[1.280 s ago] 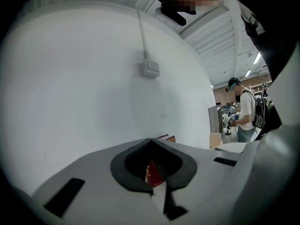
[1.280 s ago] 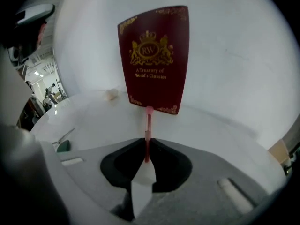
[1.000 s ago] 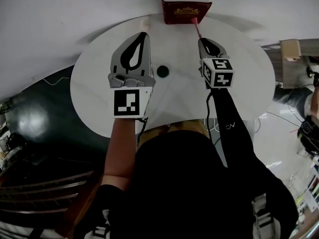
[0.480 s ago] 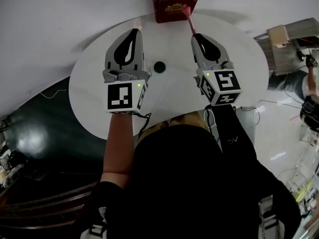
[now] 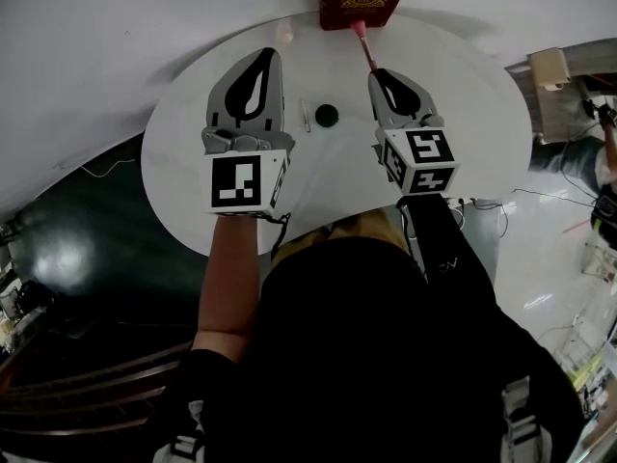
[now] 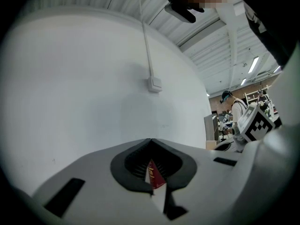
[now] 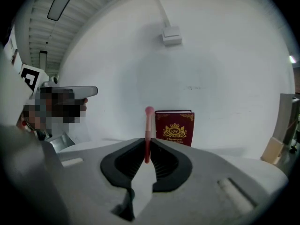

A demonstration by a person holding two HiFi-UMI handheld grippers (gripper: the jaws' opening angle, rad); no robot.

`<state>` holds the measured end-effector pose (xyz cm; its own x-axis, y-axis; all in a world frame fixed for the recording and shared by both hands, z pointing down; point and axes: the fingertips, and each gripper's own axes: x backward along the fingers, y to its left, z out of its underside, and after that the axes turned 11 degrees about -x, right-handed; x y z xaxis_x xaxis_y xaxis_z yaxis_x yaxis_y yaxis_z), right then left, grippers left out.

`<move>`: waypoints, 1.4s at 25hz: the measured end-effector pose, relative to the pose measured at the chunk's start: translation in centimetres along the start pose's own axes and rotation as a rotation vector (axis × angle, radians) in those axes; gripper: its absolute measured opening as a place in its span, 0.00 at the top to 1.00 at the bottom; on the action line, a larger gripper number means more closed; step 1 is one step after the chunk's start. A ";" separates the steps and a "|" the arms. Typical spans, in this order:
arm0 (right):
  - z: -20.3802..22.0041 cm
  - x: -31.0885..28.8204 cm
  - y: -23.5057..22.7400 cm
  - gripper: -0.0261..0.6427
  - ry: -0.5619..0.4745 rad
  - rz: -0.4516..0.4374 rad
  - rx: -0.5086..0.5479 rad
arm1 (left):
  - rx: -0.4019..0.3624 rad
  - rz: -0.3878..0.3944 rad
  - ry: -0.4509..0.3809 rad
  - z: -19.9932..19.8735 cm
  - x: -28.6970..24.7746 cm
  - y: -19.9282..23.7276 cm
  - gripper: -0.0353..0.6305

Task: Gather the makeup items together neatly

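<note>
Left gripper [image 5: 269,56] closed and empty; right gripper [image 5: 382,73] clamped on pink brush [image 5: 362,40]
Thin stick [image 5: 305,114] and black pot [image 5: 327,115] lie together on table [image 5: 463,123]; brush tip points at red book [image 5: 363,6]. Lower brush flat, parallel beside pot, before letting go

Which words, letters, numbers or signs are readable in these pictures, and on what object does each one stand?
"RW": gold letters in the crest on the red book cover.
Gold lines under that crest: too small to read.
Cubes on the left gripper and right gripper: black-and-white square patterns only, no letters.
Small pale logo on the black sleeve: too blurred to read.
</note>
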<state>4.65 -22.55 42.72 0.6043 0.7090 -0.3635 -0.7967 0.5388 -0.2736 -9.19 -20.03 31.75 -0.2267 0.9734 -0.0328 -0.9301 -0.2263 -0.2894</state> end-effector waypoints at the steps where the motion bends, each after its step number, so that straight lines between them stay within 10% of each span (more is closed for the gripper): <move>1: 0.3 -0.2 0.0 0.90 0.006 0.004 -0.002 | 0.002 -0.001 0.001 0.1 0.2 0.3 0.94; 24: 21.4 -4.9 -3.8 0.90 0.502 0.156 -0.306 | 0.008 -0.023 0.077 3.4 3.3 2.0 0.94; 35: 19.4 -4.8 -3.8 0.86 0.449 0.120 -0.206 | 0.002 -0.025 0.074 3.3 3.6 2.0 0.94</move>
<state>4.83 -19.18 62.77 0.4842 0.4707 -0.7376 -0.8717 0.3326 -0.3599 -12.77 -17.14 34.19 -0.1819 0.9786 -0.0962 -0.9358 -0.2023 -0.2888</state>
